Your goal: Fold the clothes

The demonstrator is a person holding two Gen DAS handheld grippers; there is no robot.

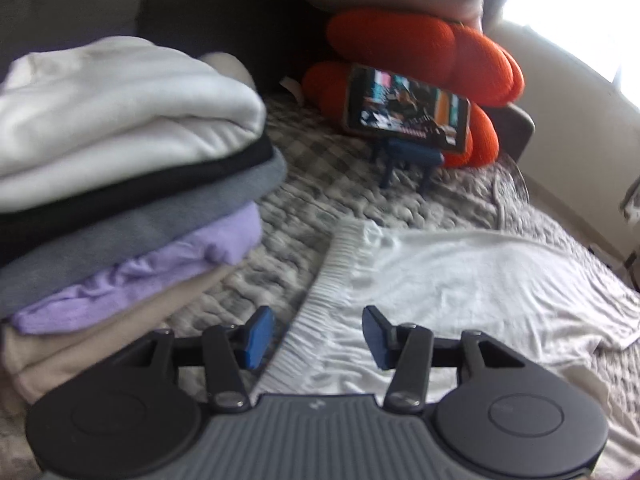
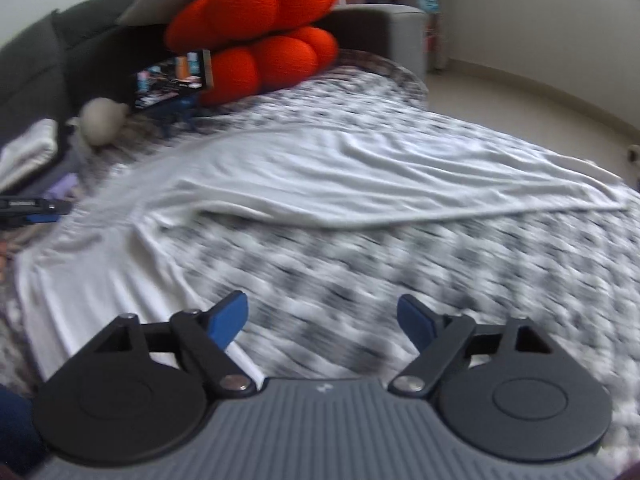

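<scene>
Left wrist view showed a stack of folded clothes (image 1: 120, 184) left of the left gripper (image 1: 318, 336), whose blue-padded fingers (image 1: 256, 336) stood apart, empty, over the white ribbed-hem garment (image 1: 460, 280) spread on the grey checked bed cover (image 1: 320, 184). Right wrist view showed the right gripper (image 2: 322, 324) spread wide, empty, garment ahead-left.

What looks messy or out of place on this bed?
The white ribbed-hem garment lies wrinkled and skewed across the grey checked quilt, not yet folded. The stack of folded clothes looks tidy.
</scene>
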